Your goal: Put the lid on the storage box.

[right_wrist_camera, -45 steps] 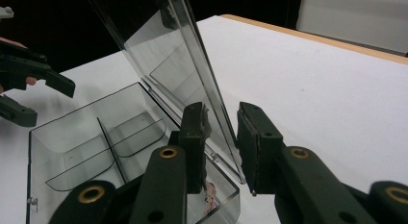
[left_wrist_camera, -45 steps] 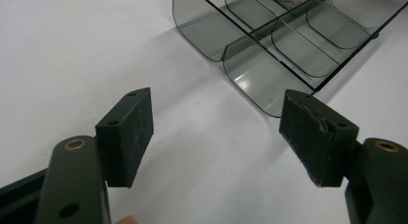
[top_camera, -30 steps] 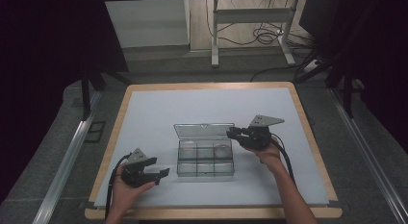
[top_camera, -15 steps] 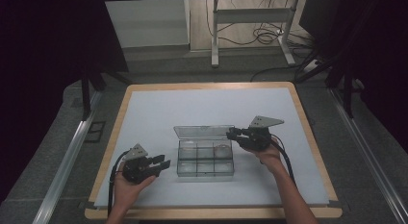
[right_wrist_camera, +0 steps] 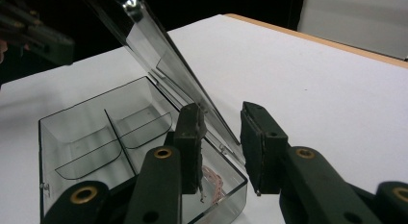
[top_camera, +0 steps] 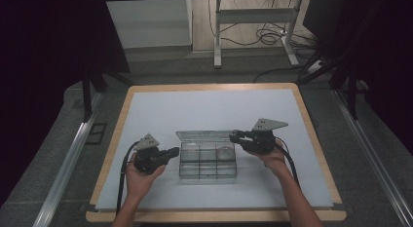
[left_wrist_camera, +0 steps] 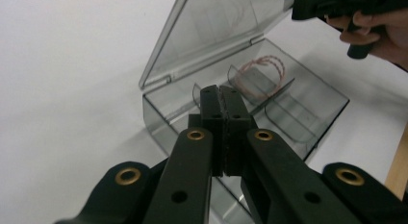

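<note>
One pink cord (left_wrist_camera: pixel 260 75) already lies in a rear compartment of the clear box (top_camera: pixel 208 161) mid-table, lid (right_wrist_camera: pixel 159 60) up. My left gripper (left_wrist_camera: pixel 222 101) has just snapped together, empty; my right gripper (right_wrist_camera: pixel 223 137) hangs apart astride the lid's edge. Closing comes next, I'd judge.

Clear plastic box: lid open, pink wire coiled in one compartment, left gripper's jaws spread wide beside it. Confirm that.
One detail is wrong: the left gripper is shut with nothing between its jaws, as the left gripper view shows. The clear plastic box does have its lid open and the pink wire coiled in one compartment.
</note>
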Demonstrator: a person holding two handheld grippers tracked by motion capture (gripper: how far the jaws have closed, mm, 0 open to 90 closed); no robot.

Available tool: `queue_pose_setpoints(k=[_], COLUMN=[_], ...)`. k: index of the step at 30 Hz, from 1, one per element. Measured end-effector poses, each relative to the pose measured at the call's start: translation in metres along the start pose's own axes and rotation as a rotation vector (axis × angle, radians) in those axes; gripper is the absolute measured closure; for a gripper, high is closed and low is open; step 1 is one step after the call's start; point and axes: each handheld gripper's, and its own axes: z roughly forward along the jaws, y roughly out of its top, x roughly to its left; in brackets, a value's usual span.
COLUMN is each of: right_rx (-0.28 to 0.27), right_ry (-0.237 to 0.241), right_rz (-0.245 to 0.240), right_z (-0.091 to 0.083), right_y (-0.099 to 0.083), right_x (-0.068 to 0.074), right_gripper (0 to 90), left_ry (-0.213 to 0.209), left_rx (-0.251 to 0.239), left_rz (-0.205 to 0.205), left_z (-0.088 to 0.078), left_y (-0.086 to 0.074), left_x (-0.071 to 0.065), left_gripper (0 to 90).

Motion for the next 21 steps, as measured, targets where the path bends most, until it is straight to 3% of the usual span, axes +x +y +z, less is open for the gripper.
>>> queue_pose_setpoints(k=[8,21], right_rx=[0.001,0.009], right_ry=[0.002,0.001], right_rz=[-0.001,-0.010], right_z=[-0.002,-0.003], right_y=[-0.001,-0.001], right_x=[0.000,0.003], right_gripper=[67.8,66.1], left_ry=[0.012,0.012], left_rx=[-0.019,-0.030], left_rz=[0.008,0.010], left_z=[0.005,0.005], left_y=[0.017,0.024], left_x=[-0.002,0.000], left_gripper=[90.0,90.0])
